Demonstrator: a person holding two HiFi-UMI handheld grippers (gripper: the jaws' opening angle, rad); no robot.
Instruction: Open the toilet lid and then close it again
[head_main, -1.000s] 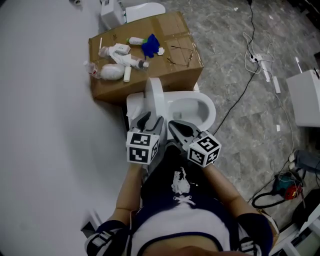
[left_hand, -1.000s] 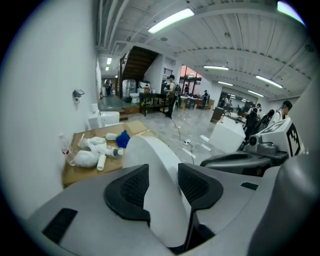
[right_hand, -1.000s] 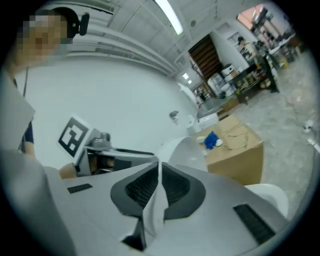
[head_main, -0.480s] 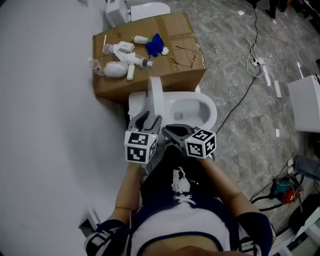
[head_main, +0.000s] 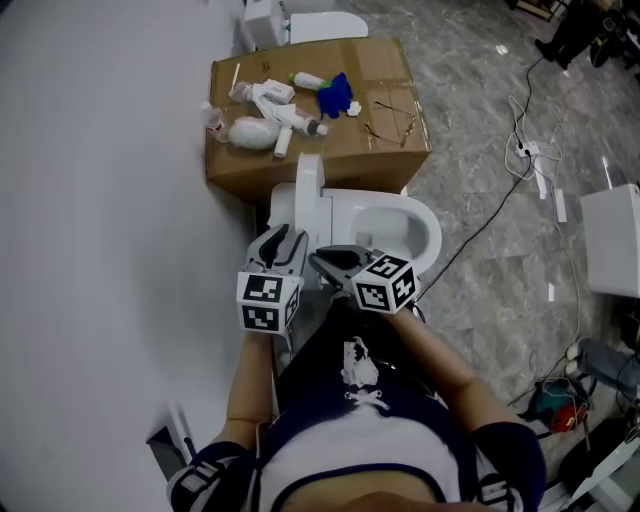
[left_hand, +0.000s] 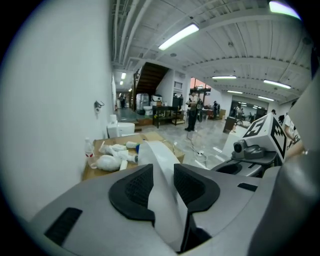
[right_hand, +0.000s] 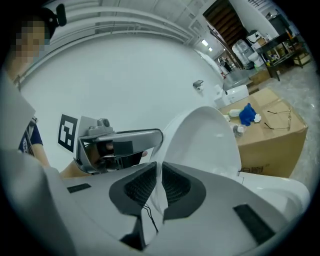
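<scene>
The white toilet stands by the wall with its lid raised upright. My left gripper is at the lid's near edge. In the left gripper view the lid fills the gap of the left gripper, whose jaws are closing, and both pads touch it. My right gripper points left at the lid from the bowl side. The right gripper keeps only a narrow slit as its jaws close. The lid's inner face rises behind it, and I see nothing pressed between its pads.
A cardboard box behind the toilet carries bottles and a blue item. A white wall runs along the left. Cables cross the grey floor on the right, near a white cabinet.
Both grippers have shifted left toward the upright lid, and the right one has swung to point at it. The left jaws have narrowed onto the lid's edge. The lid still stands upright.
</scene>
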